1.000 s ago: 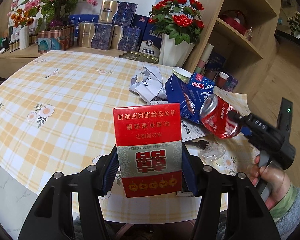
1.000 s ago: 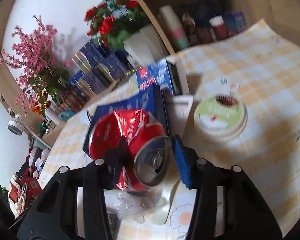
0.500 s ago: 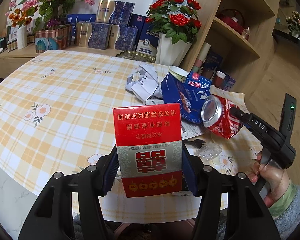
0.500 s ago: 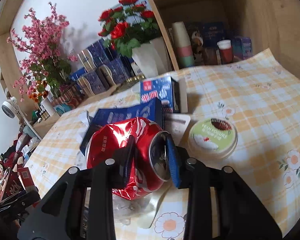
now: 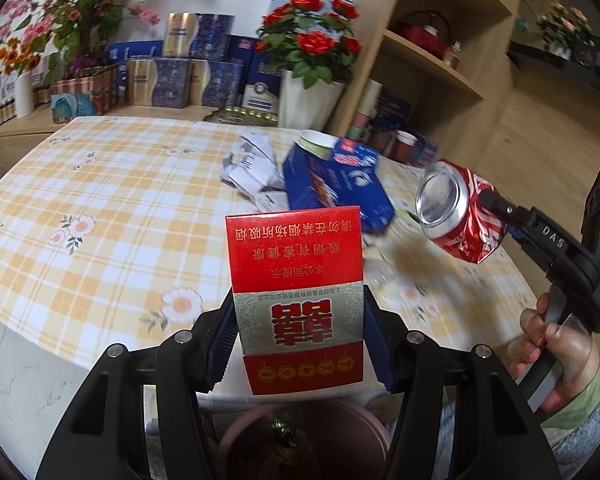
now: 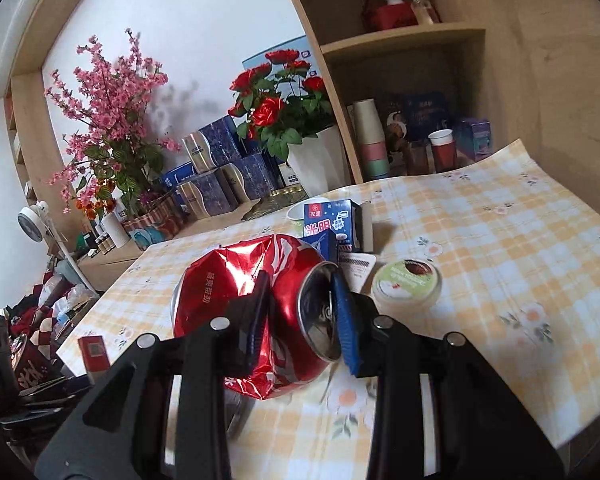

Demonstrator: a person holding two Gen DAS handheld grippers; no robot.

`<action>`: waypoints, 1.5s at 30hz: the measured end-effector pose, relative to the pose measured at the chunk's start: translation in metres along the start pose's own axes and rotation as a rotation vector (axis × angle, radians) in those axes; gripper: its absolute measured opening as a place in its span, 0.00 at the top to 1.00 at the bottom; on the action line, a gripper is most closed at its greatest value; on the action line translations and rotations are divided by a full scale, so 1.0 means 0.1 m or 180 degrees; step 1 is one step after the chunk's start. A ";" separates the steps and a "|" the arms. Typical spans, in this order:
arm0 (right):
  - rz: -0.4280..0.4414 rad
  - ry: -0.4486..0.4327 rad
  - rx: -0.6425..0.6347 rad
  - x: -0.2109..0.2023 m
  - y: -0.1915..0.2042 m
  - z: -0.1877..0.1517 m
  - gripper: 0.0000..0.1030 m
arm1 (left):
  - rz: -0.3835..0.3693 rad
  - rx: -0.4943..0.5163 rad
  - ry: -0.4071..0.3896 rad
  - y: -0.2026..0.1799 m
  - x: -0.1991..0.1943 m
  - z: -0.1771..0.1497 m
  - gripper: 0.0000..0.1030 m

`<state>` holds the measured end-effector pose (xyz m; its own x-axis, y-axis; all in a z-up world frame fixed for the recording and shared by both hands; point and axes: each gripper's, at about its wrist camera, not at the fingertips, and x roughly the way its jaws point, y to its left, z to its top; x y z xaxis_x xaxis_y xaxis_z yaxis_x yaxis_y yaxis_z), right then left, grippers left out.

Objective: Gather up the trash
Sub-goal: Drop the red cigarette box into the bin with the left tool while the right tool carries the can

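The left gripper (image 5: 298, 344) is clamped on a red cigarette pack (image 5: 296, 296), its blue pads pressing the pack's two narrow sides so that the flat printed face stands upright toward the camera and cannot slip; the pack hangs off the near edge of the counter (image 5: 112, 208), directly above a pink bin (image 5: 304, 436) at 6 o'clock in the left wrist view, which suggests it is held there ready to be dropped in. The right gripper (image 6: 300, 320) is clamped on a crushed red soda can (image 6: 256, 312), one pad sunk into the dented wall and the other across the can's open top, a grip that the crumpled metal probably makes firmer. In the left wrist view the can (image 5: 456, 212) floats clear of the counter at 3 o'clock, carried at the end of the gripper by a hand (image 5: 548, 344) in a grey and green sleeve that reaches up from the lower right, the tool angled gently downward. More trash waits on the counter: crumpled paper (image 5: 252, 168) at 12 o'clock, a blue carton (image 5: 332, 188) just beside it, and a round green-lidded tub (image 6: 406, 282) near the can in the right wrist view.
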<state>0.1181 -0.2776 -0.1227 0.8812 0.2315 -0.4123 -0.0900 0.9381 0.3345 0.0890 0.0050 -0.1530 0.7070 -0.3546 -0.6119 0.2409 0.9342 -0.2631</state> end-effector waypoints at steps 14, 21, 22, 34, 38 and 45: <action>-0.0056 0.0053 0.0121 -1.02 0.03 -0.53 0.67 | -0.0149 0.0598 0.0607 -0.35 -0.06 -0.94 0.46; -0.0129 0.0111 0.0011 -1.20 0.01 -0.67 0.67 | -0.0270 0.0731 0.1055 -0.40 0.33 -1.23 0.46; -0.0134 0.0118 0.0026 -1.21 0.01 -0.69 0.67 | -0.0299 0.0713 0.1149 -0.40 0.43 -1.26 0.46; -0.0206 0.0261 0.0138 -1.16 -0.10 -0.85 0.67 | -0.0259 0.0770 0.1698 -0.46 0.89 -1.51 0.45; -0.0195 0.0322 0.0159 -1.12 -0.11 -0.89 0.67 | -0.0150 0.0653 0.1739 -0.36 0.93 -1.49 0.45; -0.0197 0.0394 0.0148 -1.07 -0.10 -0.94 0.67 | 0.0155 0.0415 0.1793 -0.14 0.95 -1.46 0.39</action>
<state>-0.0190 -0.2882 -0.1613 0.8200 0.2062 -0.5339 -0.0129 0.9393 0.3429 0.0563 -0.0471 -0.3165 0.2652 -0.2436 -0.9329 0.3220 0.9344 -0.1524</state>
